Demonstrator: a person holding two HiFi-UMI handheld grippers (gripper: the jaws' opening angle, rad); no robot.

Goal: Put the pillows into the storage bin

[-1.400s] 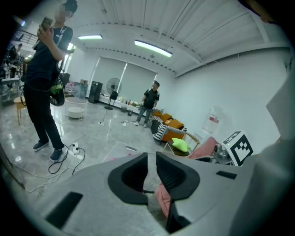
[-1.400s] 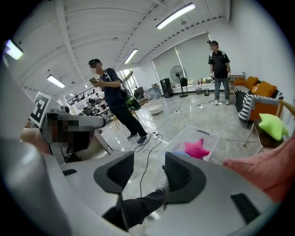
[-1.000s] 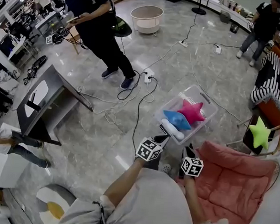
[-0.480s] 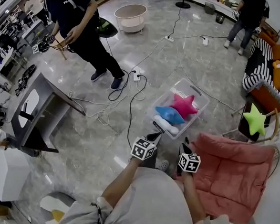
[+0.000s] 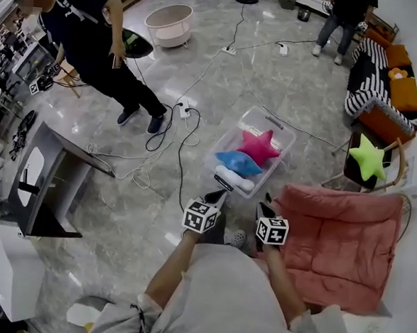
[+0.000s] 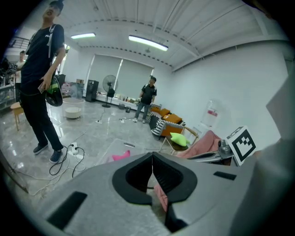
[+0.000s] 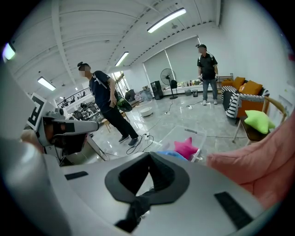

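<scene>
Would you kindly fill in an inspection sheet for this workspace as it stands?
Surface: glossy grey floor.
Job's things: clear storage bin holds pink star pillow, blue pillow and white pillow; green star pillow lies on a chair, outside it.
Clutter: pink cushion next to the bin.
Grippers: left gripper and right gripper both shut, empty.
Cables: black and white leads loop across the floor near the bin.
Surroundings: a person in dark clothes, round basket, striped sofa.
</scene>
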